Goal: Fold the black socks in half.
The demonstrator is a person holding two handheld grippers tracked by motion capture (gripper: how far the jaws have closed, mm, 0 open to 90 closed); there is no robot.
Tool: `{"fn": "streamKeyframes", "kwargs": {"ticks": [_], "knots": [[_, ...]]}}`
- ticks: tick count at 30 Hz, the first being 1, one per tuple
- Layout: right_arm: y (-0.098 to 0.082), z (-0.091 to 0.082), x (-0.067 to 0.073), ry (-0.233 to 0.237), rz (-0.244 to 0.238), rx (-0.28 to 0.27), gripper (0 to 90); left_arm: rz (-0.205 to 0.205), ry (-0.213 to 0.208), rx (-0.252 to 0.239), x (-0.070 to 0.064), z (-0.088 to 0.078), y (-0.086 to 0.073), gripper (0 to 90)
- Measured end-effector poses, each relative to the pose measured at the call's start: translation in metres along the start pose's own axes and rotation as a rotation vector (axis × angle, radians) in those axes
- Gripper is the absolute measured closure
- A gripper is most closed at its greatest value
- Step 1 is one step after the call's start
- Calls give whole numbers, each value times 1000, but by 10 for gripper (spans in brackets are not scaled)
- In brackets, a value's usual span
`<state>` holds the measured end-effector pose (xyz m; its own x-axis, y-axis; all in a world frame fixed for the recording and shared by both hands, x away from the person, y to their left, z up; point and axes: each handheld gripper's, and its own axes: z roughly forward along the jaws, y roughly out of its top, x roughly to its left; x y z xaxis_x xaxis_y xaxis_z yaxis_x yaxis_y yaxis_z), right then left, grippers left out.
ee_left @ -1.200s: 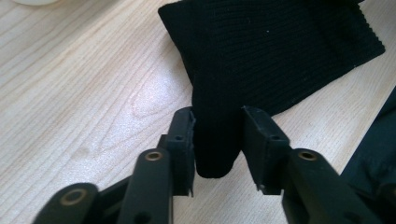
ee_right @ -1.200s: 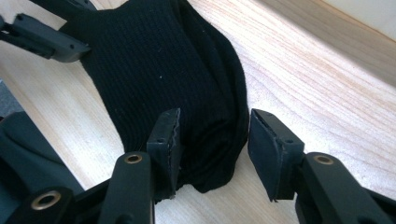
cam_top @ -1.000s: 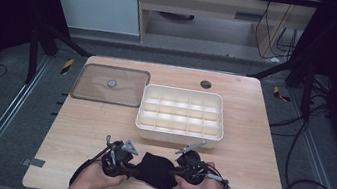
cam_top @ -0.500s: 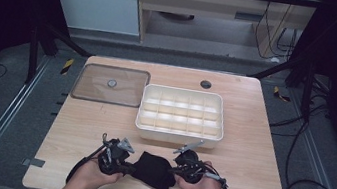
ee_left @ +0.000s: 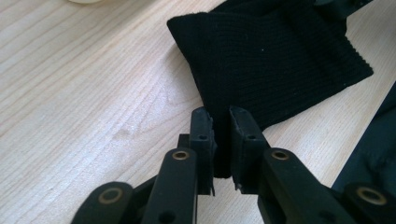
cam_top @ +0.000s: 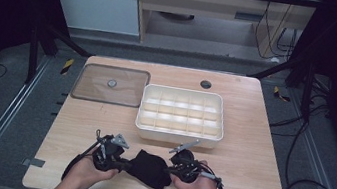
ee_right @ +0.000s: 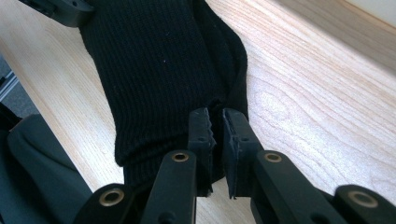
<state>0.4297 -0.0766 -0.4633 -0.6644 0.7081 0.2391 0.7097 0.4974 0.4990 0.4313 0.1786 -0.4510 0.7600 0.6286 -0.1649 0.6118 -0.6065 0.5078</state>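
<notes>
A black ribbed knit cloth (cam_top: 150, 168) lies folded on the wooden table (cam_top: 249, 152) near its front edge, between my two grippers. My left gripper (cam_top: 121, 165) is shut on the cloth's left end; in the left gripper view the jaws pinch a fold of the cloth (ee_left: 271, 60) at the left gripper (ee_left: 220, 122). At the cloth's right end my right gripper (cam_top: 171, 170) is shut on the fabric as well. In the right gripper view the cloth (ee_right: 159, 60) runs away from the right gripper (ee_right: 218, 122), whose jaws clamp a fold.
A white compartment tray (cam_top: 178, 135) with several empty cells stands just behind the grippers. A clear flat lid (cam_top: 110, 85) lies at the back left. A dark round hole (cam_top: 205, 84) sits near the table's far edge.
Both hands and the cloth have shifted slightly toward the front edge; the grip on the cloth is unchanged.
</notes>
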Motion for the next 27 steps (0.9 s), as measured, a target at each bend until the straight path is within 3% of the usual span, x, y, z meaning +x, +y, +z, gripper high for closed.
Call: {"fn": "streamKeyframes", "kwargs": {"ticks": [7, 11, 17, 27], "knots": [[0, 0, -1, -2, 0, -1, 829, -14, -1, 0, 5, -2, -4, 781], [0, 1, -1, -2, -2, 0, 830, -26, -22, 1, 9, -2, -7, 805], [0, 1, 0, -3, 3, -2, 830, -22, -38, -4, 11, -2, -6, 858], [3, 4, 3, -4, 2, -23, 828, -5, -24, -15, 10, -11, 0, 863]]}}
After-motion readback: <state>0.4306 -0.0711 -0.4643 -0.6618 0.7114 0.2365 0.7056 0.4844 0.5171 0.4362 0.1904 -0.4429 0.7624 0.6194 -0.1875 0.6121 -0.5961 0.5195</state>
